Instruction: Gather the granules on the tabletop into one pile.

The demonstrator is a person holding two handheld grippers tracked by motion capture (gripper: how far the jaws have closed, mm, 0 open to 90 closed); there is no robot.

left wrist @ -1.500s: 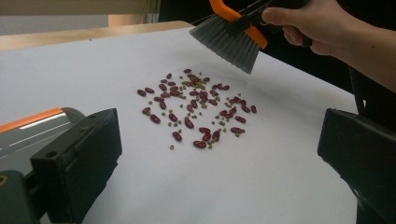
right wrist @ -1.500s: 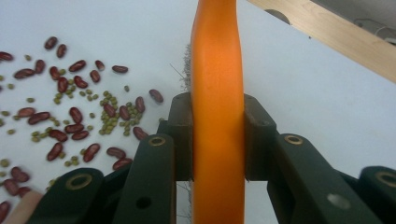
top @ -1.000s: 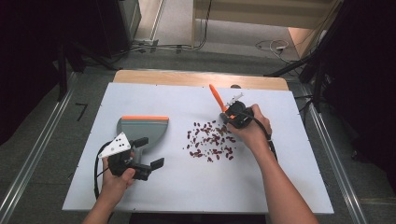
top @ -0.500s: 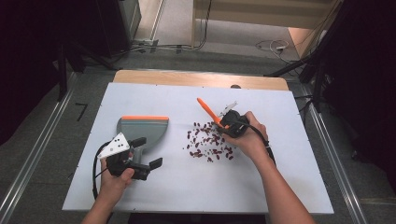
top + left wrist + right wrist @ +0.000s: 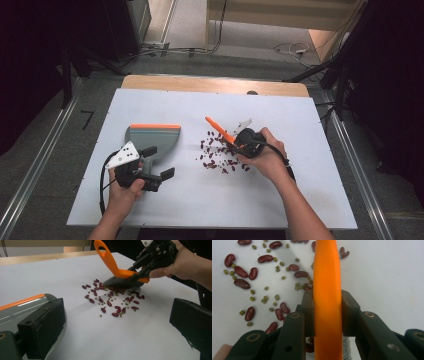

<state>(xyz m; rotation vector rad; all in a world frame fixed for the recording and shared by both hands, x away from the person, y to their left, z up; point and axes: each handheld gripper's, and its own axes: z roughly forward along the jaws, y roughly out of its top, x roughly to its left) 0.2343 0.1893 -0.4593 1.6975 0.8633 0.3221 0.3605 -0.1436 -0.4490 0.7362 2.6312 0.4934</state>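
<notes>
Red kidney beans and small green beans point(image 5: 217, 155) lie scattered mid-table, also seen in the left gripper view point(image 5: 112, 300) and the right gripper view point(image 5: 249, 272). My right gripper point(image 5: 239, 145) point(image 5: 327, 312) is shut on the handle of an orange hand brush point(image 5: 217, 127) point(image 5: 327, 270). The brush's dark bristles rest on the far edge of the bean pile point(image 5: 122, 282). A grey dustpan with an orange lip point(image 5: 152, 137) point(image 5: 22, 307) lies flat, left of the beans. My left gripper point(image 5: 160, 162) point(image 5: 117, 325) stands open beside the dustpan, one jaw against it, bare table between the jaws.
The white tabletop point(image 5: 300, 190) has a wooden strip point(image 5: 215, 85) along its far edge. Metal rails point(image 5: 35, 170) run along both sides on the floor, and cables point(image 5: 290, 50) lie beyond the table. Free room lies near the front edge and at the right.
My right gripper has carried the brush left and toward the person, onto the bean pile. The left gripper and the dustpan have stayed put.
</notes>
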